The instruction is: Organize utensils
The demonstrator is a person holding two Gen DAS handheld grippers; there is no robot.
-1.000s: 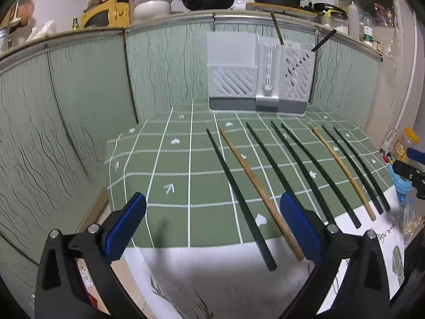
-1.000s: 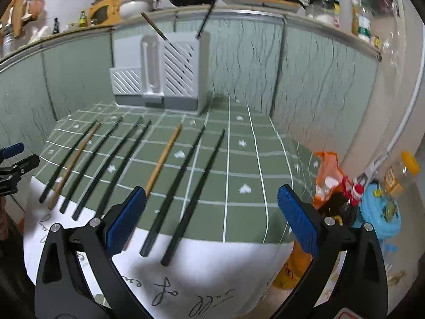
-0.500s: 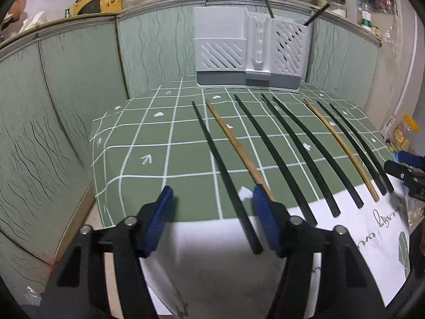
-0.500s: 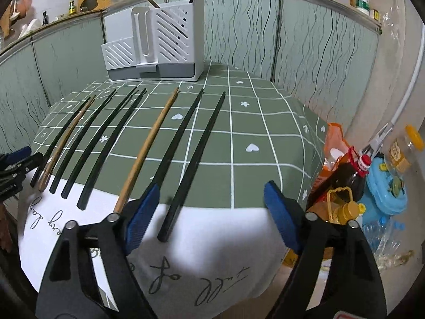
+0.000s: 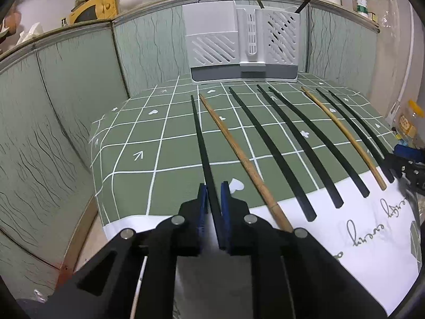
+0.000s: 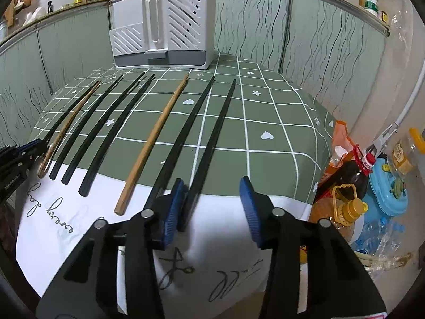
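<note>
Both claws have dropped and narrowed since earlier | white utensil rack [image 5: 240, 45] holds two sticks | eight chopsticks lie on tablecloth [image 5: 138, 143] | my left gripper [image 5: 211, 202] clamps leftmost black chopstick [image 5: 200, 143] | my right gripper [image 6: 211, 207] closing around rightmost black chopstick [image 6: 212, 143], not pinched yet

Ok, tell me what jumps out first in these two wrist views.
A row of long chopsticks, mostly black with two wooden ones, fans across the green checked tablecloth. The left gripper has closed on the leftmost black chopstick; the right gripper is closing around the rightmost black chopstick. Behind stands a white utensil holder against the back wall.
</note>
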